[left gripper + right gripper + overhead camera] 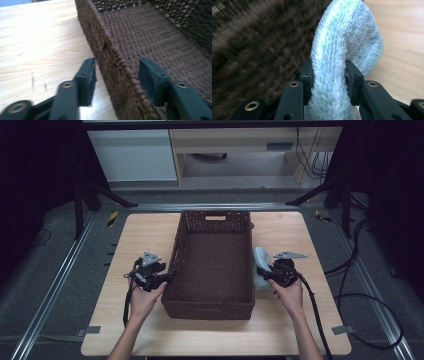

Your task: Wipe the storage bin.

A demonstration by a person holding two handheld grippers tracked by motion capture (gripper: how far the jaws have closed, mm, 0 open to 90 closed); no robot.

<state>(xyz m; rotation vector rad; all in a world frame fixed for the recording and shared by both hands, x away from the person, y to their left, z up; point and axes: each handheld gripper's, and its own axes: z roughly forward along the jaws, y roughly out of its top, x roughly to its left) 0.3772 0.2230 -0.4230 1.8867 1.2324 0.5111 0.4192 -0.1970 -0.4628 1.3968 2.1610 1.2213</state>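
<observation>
Towel upright, pinched in right hand-held gripper.

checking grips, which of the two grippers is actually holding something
The right gripper, clamped on the pale blue towel beside the basket. The left gripper is open, its jaws straddling the basket's side wall without pinching it.

Dim surroundings frame the evenly lit table; both gripper views show motion-blurred wicker basket weave.
</observation>
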